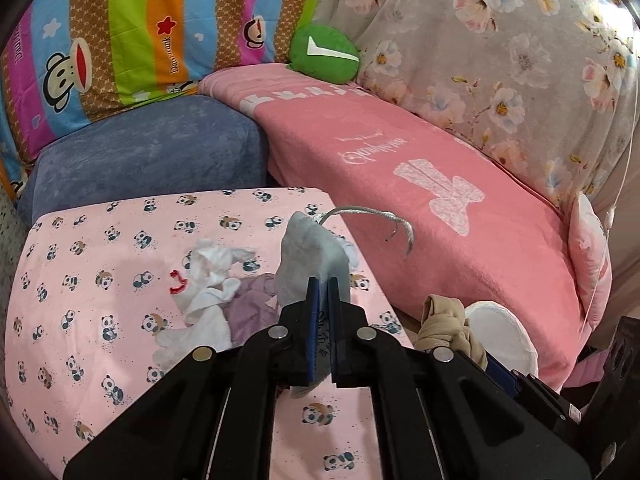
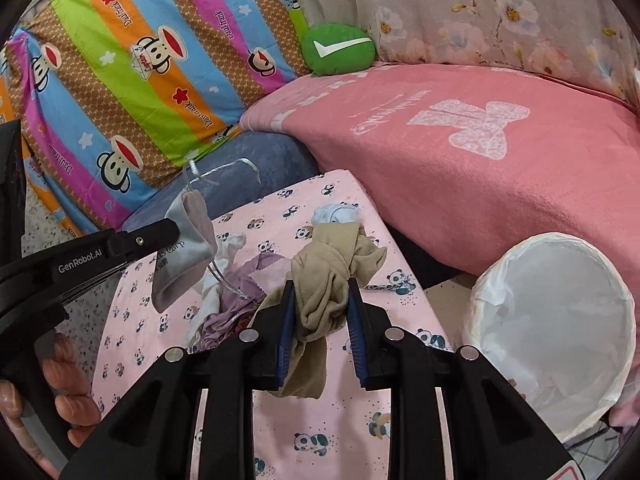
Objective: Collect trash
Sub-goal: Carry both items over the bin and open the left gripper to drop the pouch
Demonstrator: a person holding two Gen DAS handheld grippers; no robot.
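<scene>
My left gripper (image 1: 323,292) is shut on a small grey drawstring pouch (image 1: 308,256), held above the panda-print cloth (image 1: 88,288); its silver cord (image 1: 376,216) curls off to the right. From the right wrist view the same pouch (image 2: 180,256) hangs from the left gripper (image 2: 160,232). My right gripper (image 2: 320,296) is shut on a knotted beige stocking (image 2: 332,276), lifted off the cloth (image 2: 320,420). On the cloth lie white crumpled tissues (image 1: 208,280), a purple rag (image 1: 252,312) and a red scrap (image 1: 178,282). A light blue wad (image 2: 336,214) sits farther back.
A white-lined bin (image 2: 552,320) stands open at the right, below the pink blanket (image 2: 500,184). A blue cushion (image 1: 152,160), a striped cartoon quilt (image 1: 132,40), a green plush (image 1: 324,54) and floral fabric (image 1: 500,40) ring the back. A hand (image 2: 68,392) grips the left handle.
</scene>
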